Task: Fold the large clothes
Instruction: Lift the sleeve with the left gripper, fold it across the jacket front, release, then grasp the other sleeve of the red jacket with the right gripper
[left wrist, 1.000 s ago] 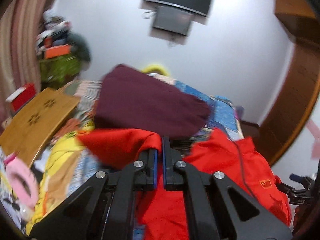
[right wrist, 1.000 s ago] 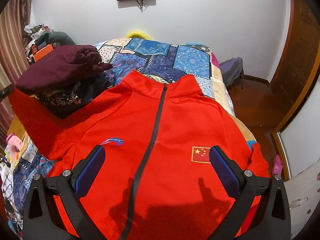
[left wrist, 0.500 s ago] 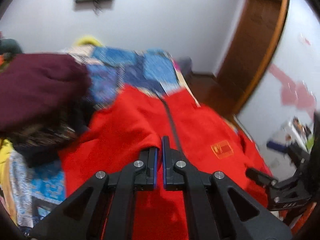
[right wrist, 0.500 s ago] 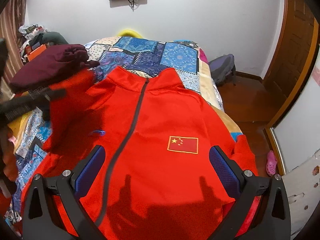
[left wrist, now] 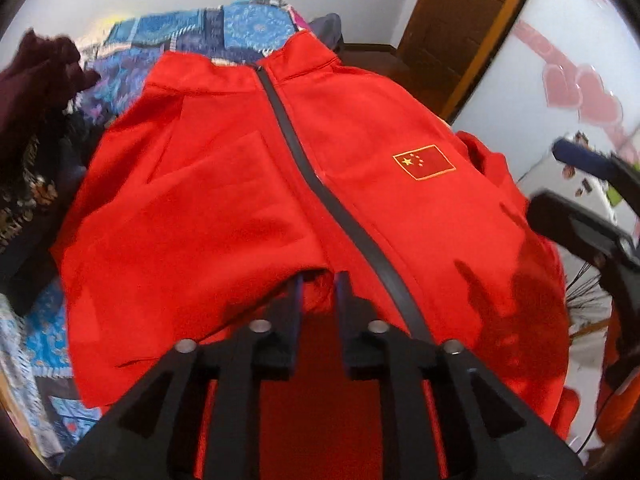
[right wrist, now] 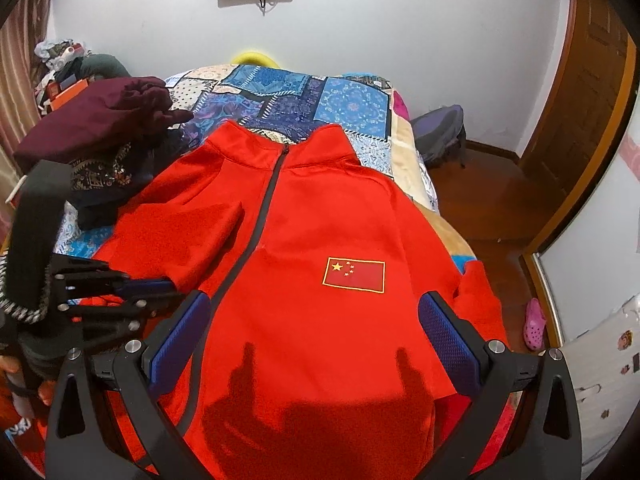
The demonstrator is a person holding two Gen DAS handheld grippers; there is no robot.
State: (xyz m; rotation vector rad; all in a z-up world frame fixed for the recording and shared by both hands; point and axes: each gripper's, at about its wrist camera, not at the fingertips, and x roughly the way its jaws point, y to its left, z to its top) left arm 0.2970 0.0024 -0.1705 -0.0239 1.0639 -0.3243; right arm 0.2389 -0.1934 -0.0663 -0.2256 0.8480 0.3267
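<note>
Bed (right wrist: pixel 404 148) w/ blue patchwork cover carries everything. Red jacket (right wrist: pixel 312 240) lies front-up along it, collar at far end, hem nearest the person; dark zipper (left wrist: pixel 320 184) marks its long axis, running away from both tools. Maroon garment (right wrist: pixel 100 132) heaped on the left, beside jacket's shoulder.

Left sleeve (left wrist: pixel 192 216) is laid across the chest, cuff end at the left hand-held gripper (left wrist: pixel 317 280): jaws narrow and opening, cuff fabric between them but pads seem no longer pressing. Right hand-held gripper (right wrist: pixel 314 316) hovers over lower front, jaws wide, nothing in them.

Right sleeve (right wrist: pixel 476 300) hangs off the bed's right edge, just right of that tool, so right hand is nearer; prob. next fold goes inward across the zipper.
</note>
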